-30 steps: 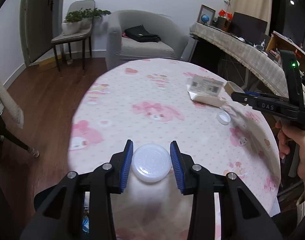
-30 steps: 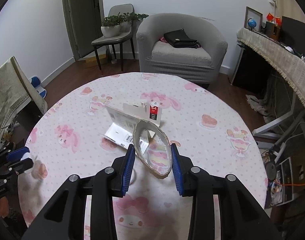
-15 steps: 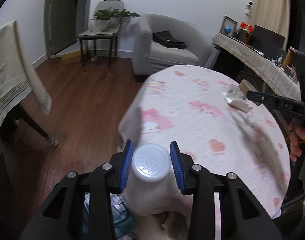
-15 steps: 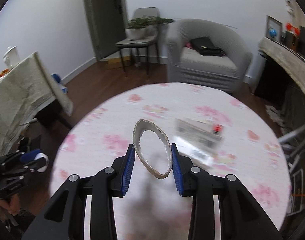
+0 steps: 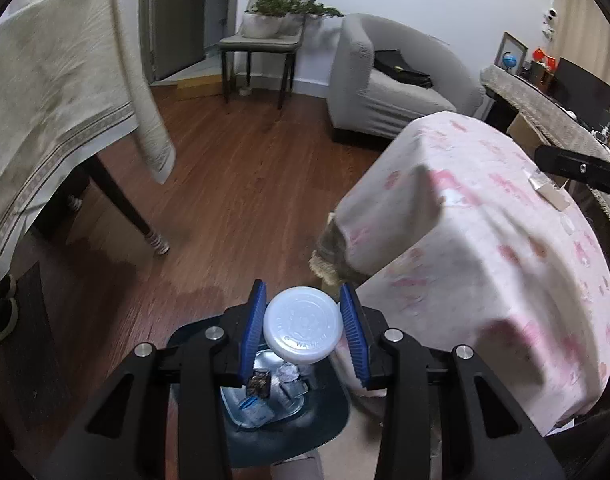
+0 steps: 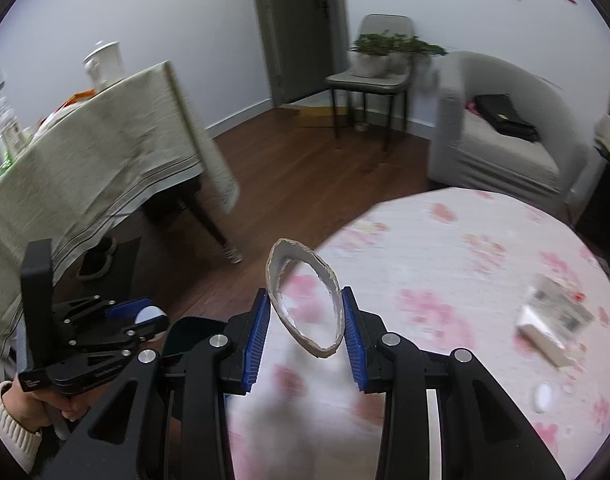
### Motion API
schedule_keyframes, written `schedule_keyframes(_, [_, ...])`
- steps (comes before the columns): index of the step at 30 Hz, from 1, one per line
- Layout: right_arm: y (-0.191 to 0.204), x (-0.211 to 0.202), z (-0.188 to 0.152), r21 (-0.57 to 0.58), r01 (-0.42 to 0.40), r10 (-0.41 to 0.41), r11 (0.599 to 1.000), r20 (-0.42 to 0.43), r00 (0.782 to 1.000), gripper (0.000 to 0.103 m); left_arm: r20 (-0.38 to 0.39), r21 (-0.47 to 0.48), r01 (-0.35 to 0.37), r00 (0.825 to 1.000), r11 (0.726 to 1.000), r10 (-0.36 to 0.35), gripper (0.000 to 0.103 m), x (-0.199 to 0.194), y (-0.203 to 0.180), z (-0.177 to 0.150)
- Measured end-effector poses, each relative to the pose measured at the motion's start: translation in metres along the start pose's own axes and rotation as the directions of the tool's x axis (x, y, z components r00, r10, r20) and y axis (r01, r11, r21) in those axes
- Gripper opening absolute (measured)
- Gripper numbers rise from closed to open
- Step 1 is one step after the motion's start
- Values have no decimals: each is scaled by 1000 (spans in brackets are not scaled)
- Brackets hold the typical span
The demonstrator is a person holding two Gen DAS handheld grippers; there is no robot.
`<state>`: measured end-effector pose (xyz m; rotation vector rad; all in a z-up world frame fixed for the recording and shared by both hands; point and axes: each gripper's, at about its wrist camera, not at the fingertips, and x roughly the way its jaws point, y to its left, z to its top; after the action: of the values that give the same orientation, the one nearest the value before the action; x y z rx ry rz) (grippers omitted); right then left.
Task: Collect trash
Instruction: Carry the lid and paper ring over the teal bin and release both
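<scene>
My left gripper (image 5: pixel 303 330) is shut on a white round plastic lid (image 5: pixel 303 330) and holds it above a dark blue trash bin (image 5: pixel 305 424) on the floor, with wrappers inside. My right gripper (image 6: pixel 303 322) is shut on a squashed cardboard tube ring (image 6: pixel 303 304) over the edge of the pink-patterned round table (image 6: pixel 445 280). The left gripper also shows in the right wrist view (image 6: pixel 145 316), low at the left beside the bin (image 6: pixel 189 332). A white box (image 6: pixel 553 324) and a small white cap (image 6: pixel 542 397) lie on the table at the right.
A table with a beige cloth (image 5: pixel 57 120) stands at the left. A grey armchair (image 5: pixel 389 92) and a chair with plants (image 5: pixel 265 36) stand at the back. Brown wooden floor (image 5: pixel 233 200) lies between them. The right gripper's arm (image 5: pixel 577 168) shows at the right edge.
Both grippers have swung left, away from the table's middle. The left one has come over the trash bin with the lid; the right one reached the table's left edge with the tube.
</scene>
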<state>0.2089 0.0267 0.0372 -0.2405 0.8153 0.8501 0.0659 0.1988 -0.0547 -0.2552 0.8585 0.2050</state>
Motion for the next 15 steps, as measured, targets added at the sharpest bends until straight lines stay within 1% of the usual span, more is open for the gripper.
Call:
schedule_keyframes(5, [32, 16, 6, -38, -41, 40, 998, -15, 999, 36, -28, -36, -19, 999, 999, 18, 41, 2, 24, -10])
schedule_keyframes(8, [48, 25, 6, -58, -56, 54, 997, -28, 998, 36, -44, -55, -18, 999, 998, 16, 41, 4, 35, -14])
schedule_keyframes(15, [67, 45, 10, -74, -83, 79, 994, -55, 995, 36, -101, -59, -22, 995, 998, 15, 41, 15, 45, -23])
